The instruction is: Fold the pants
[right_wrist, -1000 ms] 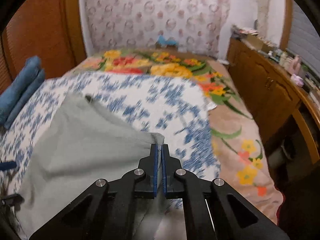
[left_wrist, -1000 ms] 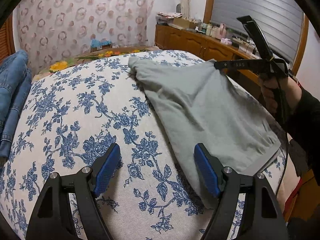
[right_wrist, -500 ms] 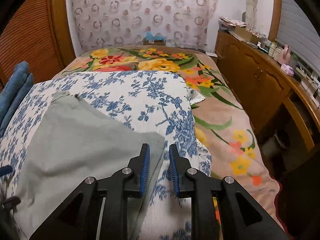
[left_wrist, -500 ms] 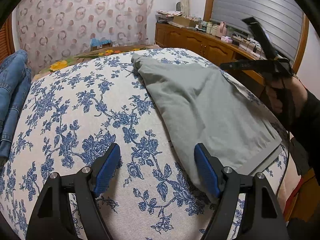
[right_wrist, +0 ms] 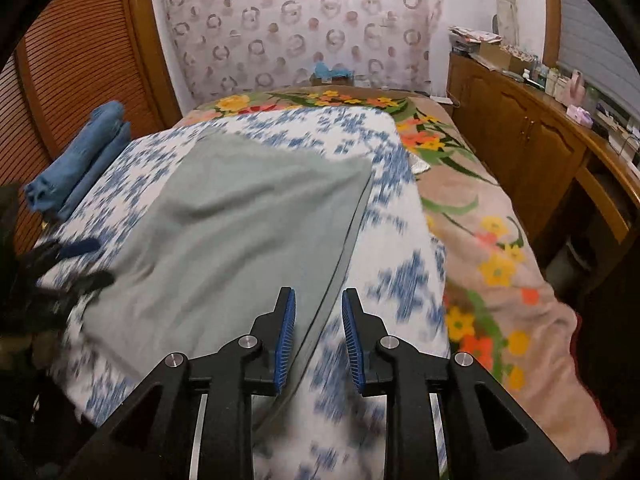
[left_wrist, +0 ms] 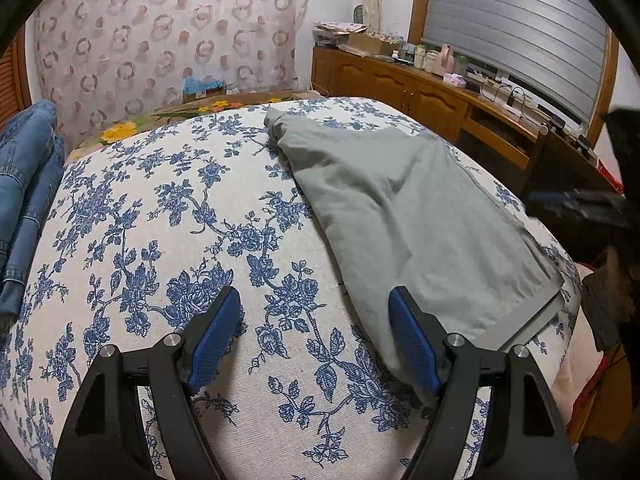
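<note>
Grey pants (left_wrist: 400, 208) lie folded flat on the blue-flowered sheet (left_wrist: 160, 220), running from the far middle to the near right edge of the bed. My left gripper (left_wrist: 314, 300) hovers open and wide at their near end, its right finger over the cloth edge and nothing between the pads. My right gripper (right_wrist: 319, 300) stands slightly open above the hem edge of the pants (right_wrist: 240, 232), holding nothing. It shows as a dark blur (left_wrist: 576, 200) at the right in the left wrist view. The left gripper (right_wrist: 90, 262) is a blur at the left edge.
Folded blue jeans (left_wrist: 24, 200) lie along the left side of the bed (right_wrist: 80, 160). A flowered blanket (right_wrist: 480, 240) covers the bed's right part. A wooden cabinet (right_wrist: 520, 132) with clutter runs along the right wall; a slatted wooden door (right_wrist: 60, 60) stands left.
My right gripper let go of the pants corner, its jaws parted, and it drew back away from the cloth. The lifted corner dropped flat onto the bed. The left gripper kept still.
</note>
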`<move>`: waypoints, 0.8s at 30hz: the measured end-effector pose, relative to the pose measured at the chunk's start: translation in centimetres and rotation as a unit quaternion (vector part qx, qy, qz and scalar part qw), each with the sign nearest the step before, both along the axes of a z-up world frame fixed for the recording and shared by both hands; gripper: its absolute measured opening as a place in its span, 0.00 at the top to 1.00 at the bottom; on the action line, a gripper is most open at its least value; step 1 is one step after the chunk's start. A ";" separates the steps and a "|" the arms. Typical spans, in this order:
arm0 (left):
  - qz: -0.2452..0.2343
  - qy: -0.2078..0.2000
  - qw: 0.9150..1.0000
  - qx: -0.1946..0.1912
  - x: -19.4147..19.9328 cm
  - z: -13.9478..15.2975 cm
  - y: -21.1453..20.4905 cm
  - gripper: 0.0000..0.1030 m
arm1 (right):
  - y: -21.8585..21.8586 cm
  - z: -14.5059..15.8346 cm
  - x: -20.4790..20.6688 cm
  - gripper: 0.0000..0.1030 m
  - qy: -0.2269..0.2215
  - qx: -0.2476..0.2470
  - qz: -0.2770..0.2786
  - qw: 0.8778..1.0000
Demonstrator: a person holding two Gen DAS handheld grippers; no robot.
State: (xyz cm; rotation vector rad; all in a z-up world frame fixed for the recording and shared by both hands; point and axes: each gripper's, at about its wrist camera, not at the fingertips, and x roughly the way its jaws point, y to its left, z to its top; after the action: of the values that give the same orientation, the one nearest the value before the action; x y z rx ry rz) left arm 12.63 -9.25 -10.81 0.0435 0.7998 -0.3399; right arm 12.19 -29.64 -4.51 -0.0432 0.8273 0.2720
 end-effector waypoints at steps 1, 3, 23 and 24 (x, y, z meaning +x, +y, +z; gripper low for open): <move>0.000 0.000 1.000 0.000 0.0 0.0 0.0 0.25 | 0.0 0.0 -0.8 0.76 0.000 0.001 0.002 1.000; 0.000 -0.003 1.000 -0.001 -0.1 0.1 0.0 0.25 | 0.0 0.2 -2.3 0.76 0.000 0.008 0.008 1.000; -0.081 -0.005 0.997 -0.003 -4.9 0.4 -1.7 0.45 | 0.2 0.1 -6.2 0.76 0.021 0.008 0.033 0.999; -0.084 -0.004 0.996 -0.005 -4.9 0.4 -1.8 0.45 | 0.1 0.3 -6.2 0.76 0.019 0.008 0.033 0.999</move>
State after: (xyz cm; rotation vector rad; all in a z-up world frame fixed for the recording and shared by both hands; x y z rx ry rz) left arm 7.68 -11.03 -10.39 0.1035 0.7879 -0.5023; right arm 5.96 -29.53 -4.25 -0.0503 0.8630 0.3421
